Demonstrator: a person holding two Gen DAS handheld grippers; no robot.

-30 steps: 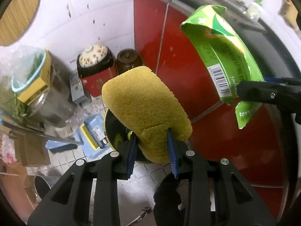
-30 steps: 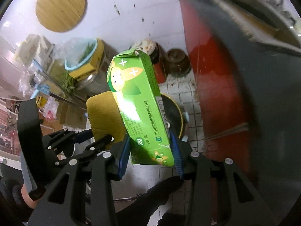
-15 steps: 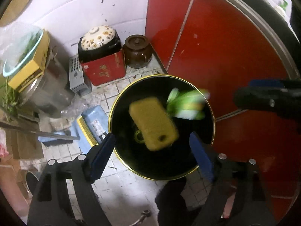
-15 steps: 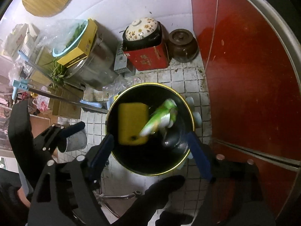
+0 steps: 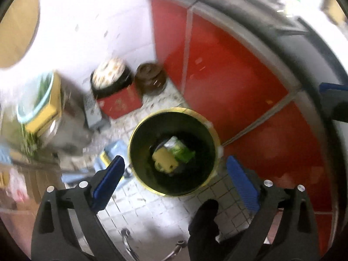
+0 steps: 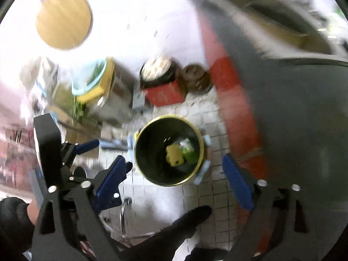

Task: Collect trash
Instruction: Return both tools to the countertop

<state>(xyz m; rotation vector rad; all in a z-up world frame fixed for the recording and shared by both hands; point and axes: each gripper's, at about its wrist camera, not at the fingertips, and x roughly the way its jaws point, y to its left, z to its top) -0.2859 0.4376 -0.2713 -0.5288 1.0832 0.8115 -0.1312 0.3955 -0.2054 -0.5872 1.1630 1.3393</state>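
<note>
A black bin with a gold rim [image 5: 139, 130] [image 6: 196, 134] stands on the tiled floor below both grippers. At its bottom lie a yellow sponge [image 5: 164, 162] [image 6: 174, 155] and a green carton [image 5: 180, 151] [image 6: 190, 153], side by side. My left gripper [image 5: 175, 177] hangs above the bin, its blue-padded jaws still opening with nothing between them. The right gripper [image 6: 176, 174] is also high above the bin, jaws opening and empty. In the right wrist view the left gripper [image 6: 87, 146] shows at the left.
Red cabinet doors [image 5: 228, 82] under a dark countertop [image 6: 293, 108] run along the right. A red box with a patterned pot [image 5: 113, 87], a brown jar [image 5: 150, 80] and a metal pot with a yellow box [image 5: 47, 113] stand by the white wall. A dark shoe [image 6: 187, 221] is below.
Both grippers opened and let go: the sponge and the carton fell into the bin and now lie at its bottom. Both hands rose, so the bin looks smaller.
</note>
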